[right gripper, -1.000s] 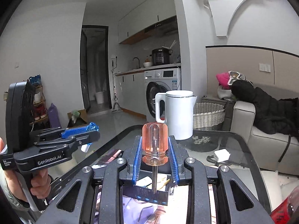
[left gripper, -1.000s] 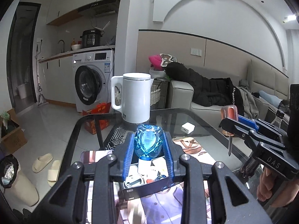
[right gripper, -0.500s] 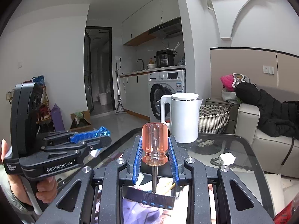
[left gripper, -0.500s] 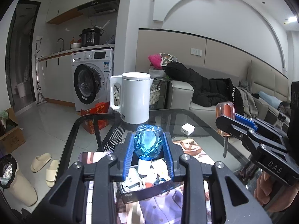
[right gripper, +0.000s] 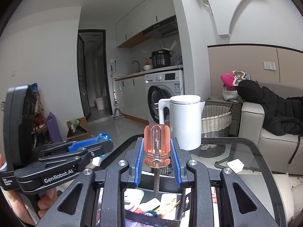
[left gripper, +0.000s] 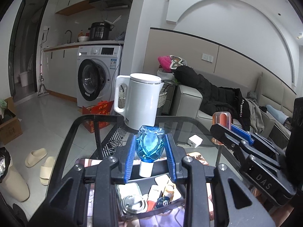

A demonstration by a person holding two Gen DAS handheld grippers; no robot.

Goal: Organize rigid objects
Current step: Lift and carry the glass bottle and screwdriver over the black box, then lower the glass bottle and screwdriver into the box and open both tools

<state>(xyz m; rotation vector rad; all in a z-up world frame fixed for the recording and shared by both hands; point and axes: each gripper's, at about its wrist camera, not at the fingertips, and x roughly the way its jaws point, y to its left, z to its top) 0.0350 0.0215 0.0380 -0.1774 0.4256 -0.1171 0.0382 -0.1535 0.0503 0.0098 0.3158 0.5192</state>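
My left gripper point(left gripper: 150, 147) is shut on a blue faceted bottle point(left gripper: 150, 143) with a white cap pointing down. It hangs above a dark open box point(left gripper: 149, 200) of several small items on the glass table. My right gripper point(right gripper: 156, 151) is shut on a screwdriver point(right gripper: 156, 145) with a clear orange handle, shaft pointing down over the same box point(right gripper: 153, 208). The right gripper also shows in the left wrist view point(left gripper: 227, 132), and the left gripper shows in the right wrist view point(right gripper: 98, 141).
A white kettle point(left gripper: 141, 104) stands at the far side of the glass table point(left gripper: 189, 124). A white charger block point(left gripper: 195, 141) lies right of it. A printed mat point(left gripper: 89, 163) lies under the box. A sofa point(left gripper: 189, 102) is behind.
Both grippers have risen and drawn back a little with their objects still held. The box now sits lower in both views.
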